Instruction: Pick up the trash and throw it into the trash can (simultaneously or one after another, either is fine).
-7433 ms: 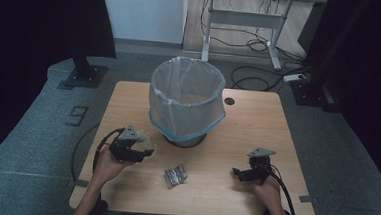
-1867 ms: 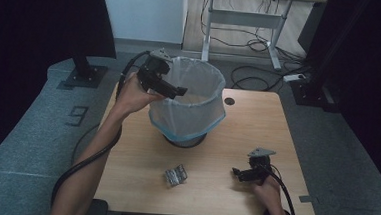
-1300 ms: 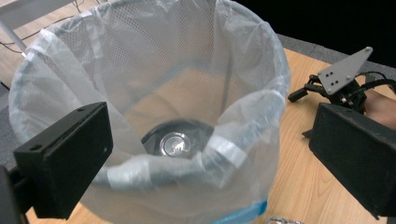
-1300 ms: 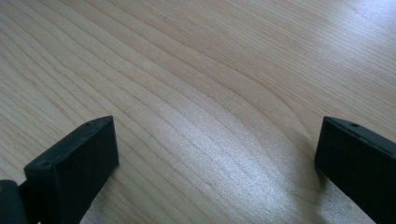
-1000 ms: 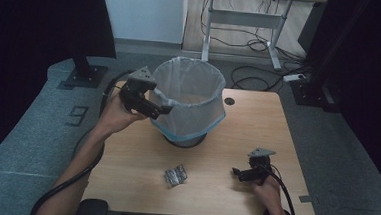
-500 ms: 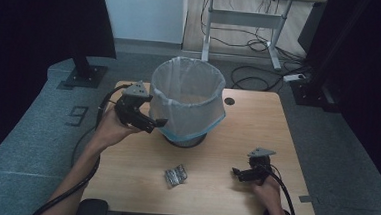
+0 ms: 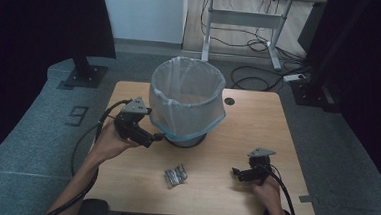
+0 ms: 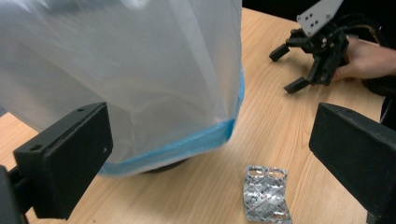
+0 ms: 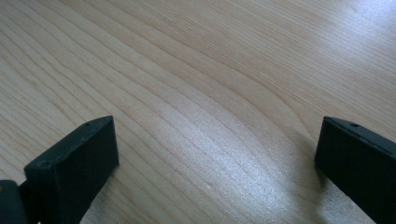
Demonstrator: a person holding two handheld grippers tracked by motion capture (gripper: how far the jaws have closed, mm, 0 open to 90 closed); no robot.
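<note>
A bin lined with a translucent white bag (image 7: 187,101) stands at the table's middle back; its bag has a blue hem (image 8: 187,144). A silver blister pack of pills (image 7: 176,175) (image 8: 267,192) lies on the wood in front of it. My left gripper (image 7: 157,136) (image 8: 210,154) hovers open beside the bin's left lower side, jaws wide apart with nothing between them. My right gripper (image 7: 237,173) (image 9: 217,158) rests low over the table at the front right, open and empty; it also shows far off in the left gripper view (image 8: 289,67).
The wooden table (image 7: 257,121) has a small round cable hole (image 7: 229,101) at the back right of the bin. Cables trail from both grippers. A desk frame and loose cables stand on the floor behind.
My left gripper has come down from the bin's rim to its lower left side, staying open. The blister pack and the right gripper have not moved.
</note>
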